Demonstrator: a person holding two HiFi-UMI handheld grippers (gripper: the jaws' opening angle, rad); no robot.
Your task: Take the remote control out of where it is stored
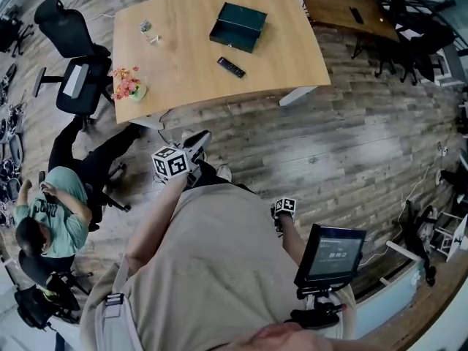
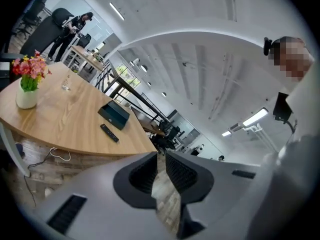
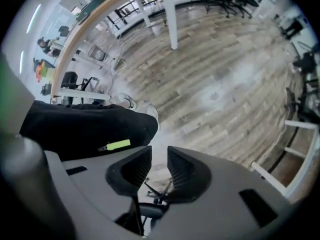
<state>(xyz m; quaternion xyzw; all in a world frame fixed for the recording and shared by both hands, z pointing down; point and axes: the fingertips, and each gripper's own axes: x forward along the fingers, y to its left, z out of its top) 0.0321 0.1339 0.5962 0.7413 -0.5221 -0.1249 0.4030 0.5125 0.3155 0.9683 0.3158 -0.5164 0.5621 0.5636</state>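
wood-plank floor underfoot. right hand-held gripper low beside person's body, pointing at floor, jaws narrowly apart, nothing between. left hand-held gripper out ahead, jaws narrowly apart, empty, facing surface. remote control lies on surface, well apart from both, just beside dark green box, on its near side. flower vase at surface's near left edge.

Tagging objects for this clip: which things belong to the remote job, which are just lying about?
Job: remote control, on the table beside the dark green box; left gripper, right gripper, both empty.
Lying about: flower vase, glass, office chairs.
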